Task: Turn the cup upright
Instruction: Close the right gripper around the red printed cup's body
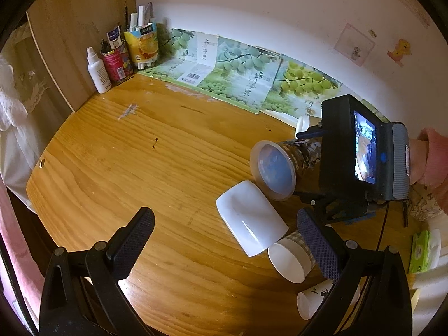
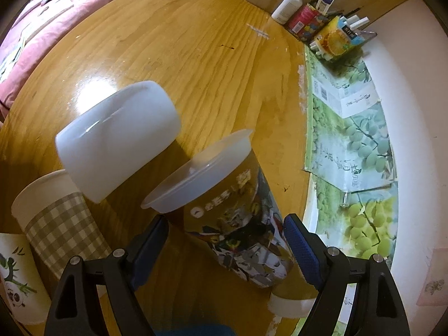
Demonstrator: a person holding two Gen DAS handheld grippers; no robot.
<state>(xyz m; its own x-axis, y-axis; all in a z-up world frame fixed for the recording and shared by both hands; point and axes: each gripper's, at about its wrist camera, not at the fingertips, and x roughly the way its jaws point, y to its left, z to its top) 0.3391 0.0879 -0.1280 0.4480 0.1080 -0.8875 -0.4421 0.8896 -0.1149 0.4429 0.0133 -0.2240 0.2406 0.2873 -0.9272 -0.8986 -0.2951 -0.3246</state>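
Left wrist view: left gripper (image 1: 224,240) jaws spread wide, nothing between them. Printed cup (image 1: 291,162) lies on its side on the surface (image 1: 126,162), ahead and right of these jaws, lidded mouth facing them, base in the right gripper (image 1: 308,165). White cup (image 1: 250,218) touches its rim.

Right wrist view: right gripper (image 2: 226,240) jaws flank printed cup (image 2: 240,218), long axis along the fingers; contact unclear. Right hand is nearer. Contents hidden by lid (image 2: 196,170).
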